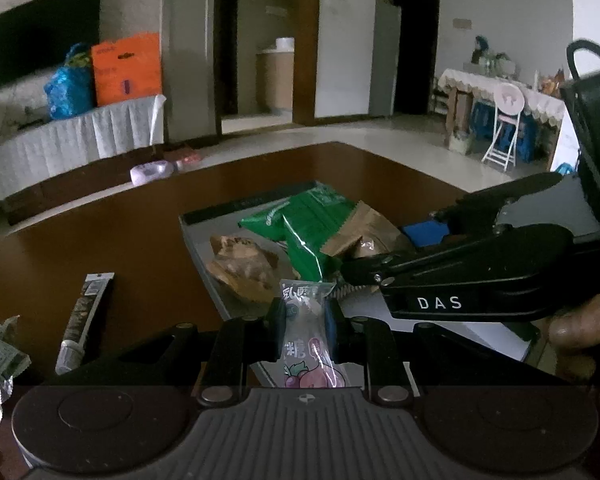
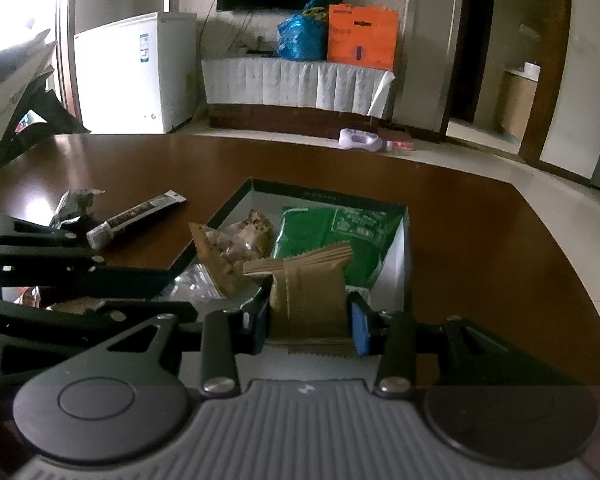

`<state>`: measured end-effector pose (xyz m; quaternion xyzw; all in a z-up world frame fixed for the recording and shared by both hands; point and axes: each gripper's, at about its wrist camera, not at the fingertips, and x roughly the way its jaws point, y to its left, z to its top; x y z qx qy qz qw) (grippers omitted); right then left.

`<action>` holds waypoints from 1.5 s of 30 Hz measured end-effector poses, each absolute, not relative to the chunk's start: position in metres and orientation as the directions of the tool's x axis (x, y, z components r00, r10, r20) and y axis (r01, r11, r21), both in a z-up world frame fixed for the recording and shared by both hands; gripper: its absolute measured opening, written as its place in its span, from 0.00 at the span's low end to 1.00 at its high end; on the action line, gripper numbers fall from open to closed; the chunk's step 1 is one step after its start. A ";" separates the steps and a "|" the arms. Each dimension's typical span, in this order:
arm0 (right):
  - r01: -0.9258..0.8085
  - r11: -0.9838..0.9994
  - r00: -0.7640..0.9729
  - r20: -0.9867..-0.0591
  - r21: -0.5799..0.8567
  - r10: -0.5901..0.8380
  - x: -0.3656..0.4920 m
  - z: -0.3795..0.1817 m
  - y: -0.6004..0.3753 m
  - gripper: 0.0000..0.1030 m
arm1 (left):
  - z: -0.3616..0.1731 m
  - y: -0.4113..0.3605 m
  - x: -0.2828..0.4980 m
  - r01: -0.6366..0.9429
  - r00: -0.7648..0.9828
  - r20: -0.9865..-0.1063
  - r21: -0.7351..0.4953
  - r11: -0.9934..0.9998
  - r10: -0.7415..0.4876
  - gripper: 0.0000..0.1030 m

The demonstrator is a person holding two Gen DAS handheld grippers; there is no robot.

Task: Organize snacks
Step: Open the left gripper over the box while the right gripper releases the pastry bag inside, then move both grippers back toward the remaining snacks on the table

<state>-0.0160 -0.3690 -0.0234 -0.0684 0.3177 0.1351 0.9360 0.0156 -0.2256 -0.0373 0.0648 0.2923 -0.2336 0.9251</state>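
My left gripper is shut on a clear candy packet with pink fruit print, held over the near edge of a shallow grey box. My right gripper is shut on a brown snack packet above the same box. The box holds a green packet and a clear-wrapped brown pastry. The right gripper's black body reaches in from the right in the left wrist view. The left gripper's body shows at the left in the right wrist view.
On the brown table left of the box lie a dark stick packet, and a crumpled silver wrapper. A white freezer and a draped bench with bags stand behind.
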 end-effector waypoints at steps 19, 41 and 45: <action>-0.296 0.954 0.732 -0.655 -0.054 0.190 -0.014 -0.034 -0.368 0.40 | -0.046 -0.235 0.011 0.504 0.683 -0.603 -0.020 0.864 -0.413 0.23; -0.271 0.961 0.760 -0.624 -0.051 0.182 -0.012 -0.025 -0.366 0.62 | -0.039 -0.225 0.006 0.474 0.711 -0.572 -0.040 0.879 -0.409 0.53; -0.283 0.958 0.764 -0.615 -0.045 0.197 -0.013 -0.020 -0.360 0.65 | -0.037 -0.223 0.004 0.471 0.720 -0.558 -0.043 0.881 -0.412 0.55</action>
